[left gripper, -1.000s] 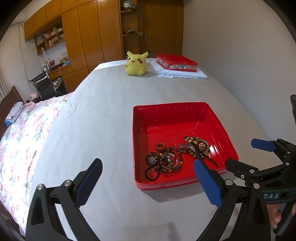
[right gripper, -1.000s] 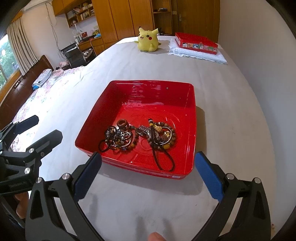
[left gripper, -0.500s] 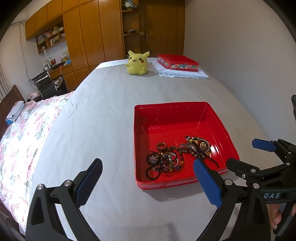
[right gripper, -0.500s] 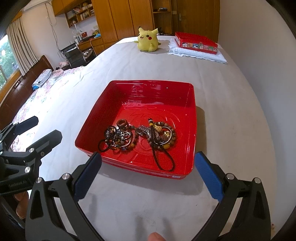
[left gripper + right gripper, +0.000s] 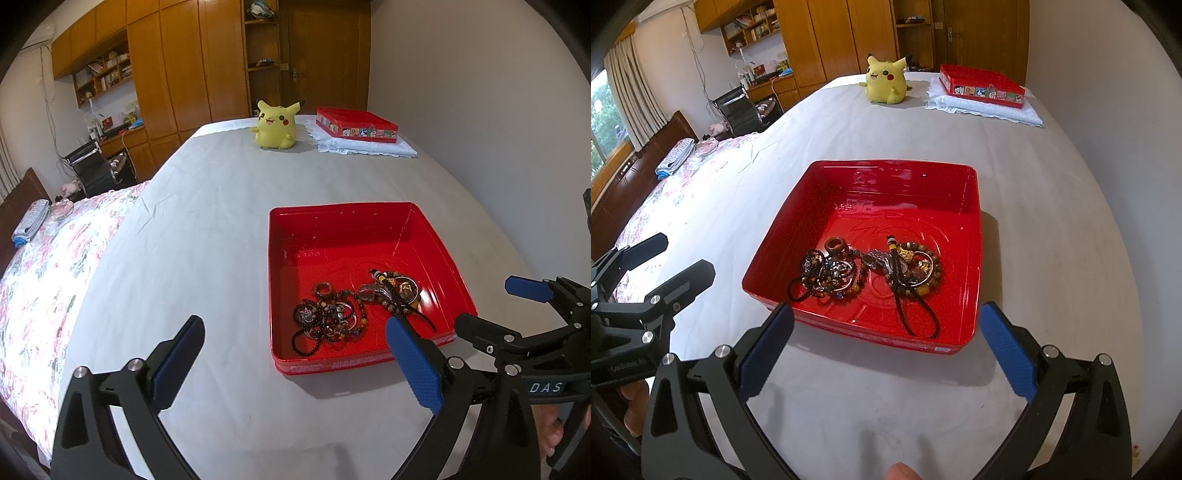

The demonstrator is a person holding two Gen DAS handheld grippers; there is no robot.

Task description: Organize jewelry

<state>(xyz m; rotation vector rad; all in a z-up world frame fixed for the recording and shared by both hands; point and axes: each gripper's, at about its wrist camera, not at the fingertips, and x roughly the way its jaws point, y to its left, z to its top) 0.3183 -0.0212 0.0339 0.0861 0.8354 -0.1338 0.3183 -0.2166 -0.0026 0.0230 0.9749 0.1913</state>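
Note:
A red open tray lies on the white bed sheet. In its near half lies a tangle of jewelry: bead bracelets, rings, a brown wooden ring and a dark cord. My left gripper is open and empty, hovering short of the tray's near left corner. My right gripper is open and empty, just short of the tray's near edge. Each gripper also shows in the other's view, the right one and the left one.
A yellow Pikachu plush sits at the far end of the bed. Next to it a red lidded box rests on a white cloth. A floral quilt covers the left side. A wall runs along the right.
Both grippers stay open. The left wrist view has shifted slightly, so the tray sits a touch further right and the far objects lower. The jewelry has not moved.

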